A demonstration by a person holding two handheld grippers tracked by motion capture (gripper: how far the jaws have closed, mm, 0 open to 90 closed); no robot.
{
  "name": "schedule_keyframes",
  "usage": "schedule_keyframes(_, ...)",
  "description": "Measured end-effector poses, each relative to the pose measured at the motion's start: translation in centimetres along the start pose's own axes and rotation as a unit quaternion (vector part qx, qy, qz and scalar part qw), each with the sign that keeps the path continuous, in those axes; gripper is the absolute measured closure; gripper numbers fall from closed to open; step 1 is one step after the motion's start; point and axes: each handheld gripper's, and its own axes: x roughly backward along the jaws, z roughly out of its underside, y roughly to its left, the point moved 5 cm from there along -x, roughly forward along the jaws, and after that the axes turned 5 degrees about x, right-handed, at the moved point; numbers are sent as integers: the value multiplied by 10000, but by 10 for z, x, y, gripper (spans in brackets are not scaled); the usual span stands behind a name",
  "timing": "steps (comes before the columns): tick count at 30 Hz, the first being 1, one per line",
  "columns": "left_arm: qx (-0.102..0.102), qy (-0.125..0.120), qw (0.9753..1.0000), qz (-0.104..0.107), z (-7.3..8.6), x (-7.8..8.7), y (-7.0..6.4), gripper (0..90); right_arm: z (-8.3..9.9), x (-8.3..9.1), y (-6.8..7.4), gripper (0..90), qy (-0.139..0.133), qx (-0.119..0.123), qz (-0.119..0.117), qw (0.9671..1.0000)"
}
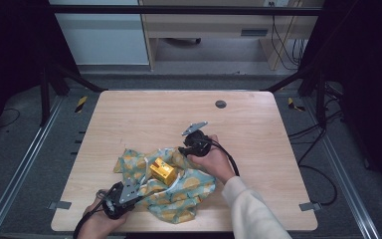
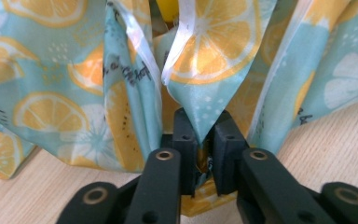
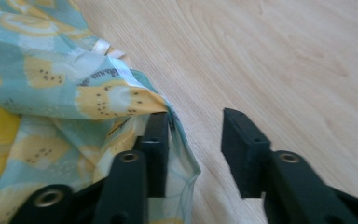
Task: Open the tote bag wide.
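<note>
A: A pale wooden table (image 1: 144, 114) is seen from above, ringed by a dark frame and grey floor. At lower centre a lemon-print cloth (image 1: 179, 191) is spread in folds, and a yellow box (image 1: 161, 170) is sat on top of it, near its middle.

B: And the left gripper (image 1: 135, 191), at lower left of the high view?

A: It is clamped on the cloth. In the left gripper view the jaws are nearly together, with a pointed fold of fabric (image 2: 200, 119) pinched between them. That corner is probably being held to keep it lifted and taut for wrapping.

B: The right gripper (image 1: 184, 149)?

A: It is placed at the cloth's upper right edge, just beyond the box. In the right gripper view the jaws are spread well apart; nothing is gripped. One jaw is touched by the cloth's hem (image 3: 135, 100), the other is stood over bare wood.

B: So a second corner is being lined up?

A: That is judged likely: an edge opposite the held one looks to be sought, so the box can be covered.
</note>
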Motion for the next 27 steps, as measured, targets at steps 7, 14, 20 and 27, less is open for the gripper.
schedule_keyframes(7, 190, -553, 9983, 72, -9, 12, 1, 653, -8, 41, 4, 411, -325, 67, 37, 9994)
schedule_keyframes(14, 320, -918, 9953, 50, -16, 22, 2, 526, -5, 81, 15, 381, -621, 151, 99, 9979)
schedule_keyframes(20, 397, -1292, 9907, 161, -21, 33, -2, 514, 11, 102, 29, 418, -711, 118, -9, 9974)
schedule_keyframes(27, 473, -1346, 9895, 248, -22, 31, -2, 564, 36, 107, 45, 437, -640, 82, -312, 9974)
